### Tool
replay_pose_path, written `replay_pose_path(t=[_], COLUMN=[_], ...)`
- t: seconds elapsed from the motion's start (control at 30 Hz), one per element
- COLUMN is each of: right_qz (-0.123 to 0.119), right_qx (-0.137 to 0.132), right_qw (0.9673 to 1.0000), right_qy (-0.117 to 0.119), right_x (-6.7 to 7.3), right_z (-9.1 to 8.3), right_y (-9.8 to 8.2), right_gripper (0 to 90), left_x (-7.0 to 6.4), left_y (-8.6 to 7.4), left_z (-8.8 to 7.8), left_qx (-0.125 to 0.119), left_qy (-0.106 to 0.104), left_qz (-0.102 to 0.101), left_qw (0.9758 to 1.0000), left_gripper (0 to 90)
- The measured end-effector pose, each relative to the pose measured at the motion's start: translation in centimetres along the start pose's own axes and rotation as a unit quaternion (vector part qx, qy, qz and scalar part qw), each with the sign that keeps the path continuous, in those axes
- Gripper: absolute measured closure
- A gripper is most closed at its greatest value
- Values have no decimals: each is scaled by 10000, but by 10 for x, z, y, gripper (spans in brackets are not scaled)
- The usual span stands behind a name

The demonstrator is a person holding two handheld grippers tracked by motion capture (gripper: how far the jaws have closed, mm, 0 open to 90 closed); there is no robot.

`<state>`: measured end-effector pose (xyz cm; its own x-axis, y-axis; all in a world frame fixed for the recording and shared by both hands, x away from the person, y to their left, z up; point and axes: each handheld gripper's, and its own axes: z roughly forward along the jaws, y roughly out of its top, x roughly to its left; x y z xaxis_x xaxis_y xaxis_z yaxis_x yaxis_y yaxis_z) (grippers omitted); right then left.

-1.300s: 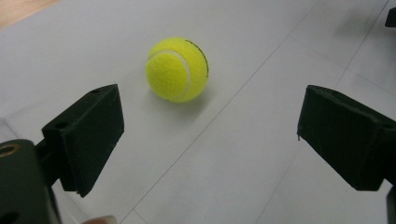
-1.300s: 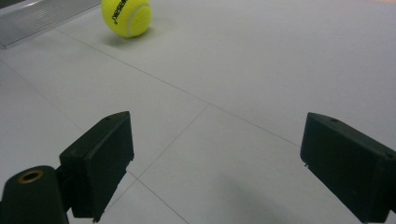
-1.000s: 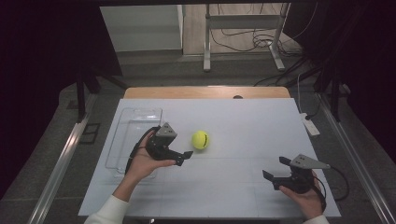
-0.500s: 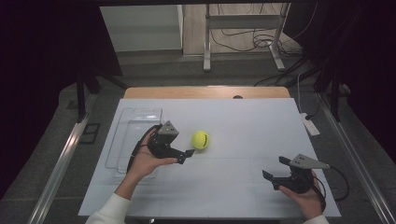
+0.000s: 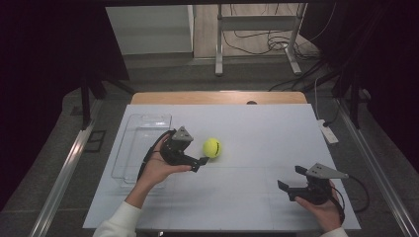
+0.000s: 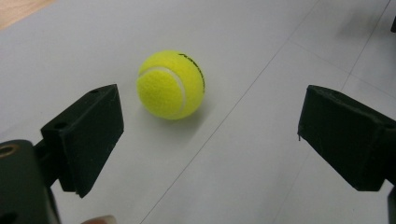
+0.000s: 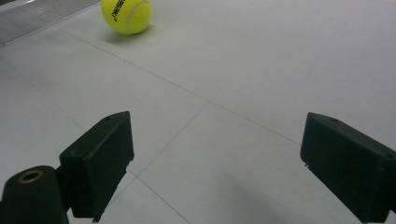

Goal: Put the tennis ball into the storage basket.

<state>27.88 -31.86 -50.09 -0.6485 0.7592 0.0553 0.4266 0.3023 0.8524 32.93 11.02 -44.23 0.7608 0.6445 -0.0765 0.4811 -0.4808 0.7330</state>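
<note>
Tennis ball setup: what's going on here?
A person holds a gripper in each hand at a white table. The left gripper, jaws open, is lined up just short of the tennis ball, not touching it. The right gripper sits open and apart, near the table's front right. A clear tray lies at the left.

clear tray (image 5: 141, 129): table's left part | white power strip (image 5: 327, 132): right edge | metal stand (image 5: 257, 39): behind table

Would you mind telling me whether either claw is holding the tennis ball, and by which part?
Nothing is held. The left claw stands open just short of the tennis ball, which lies free on the table; the right claw is open too.
</note>
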Motion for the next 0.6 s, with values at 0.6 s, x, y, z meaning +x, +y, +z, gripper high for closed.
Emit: replay_pose_path(t=[0.6], right_qz=[6], right_qx=[20], right_qw=[10000], right_qy=[14], right_x=[0], right_z=[1], right_y=[-1], right_gripper=[97], left_x=[1], left_y=[8], left_z=[10], left_qx=[51], left_qy=[-80], left_qz=[23], left_qw=[10000], left_gripper=[70])
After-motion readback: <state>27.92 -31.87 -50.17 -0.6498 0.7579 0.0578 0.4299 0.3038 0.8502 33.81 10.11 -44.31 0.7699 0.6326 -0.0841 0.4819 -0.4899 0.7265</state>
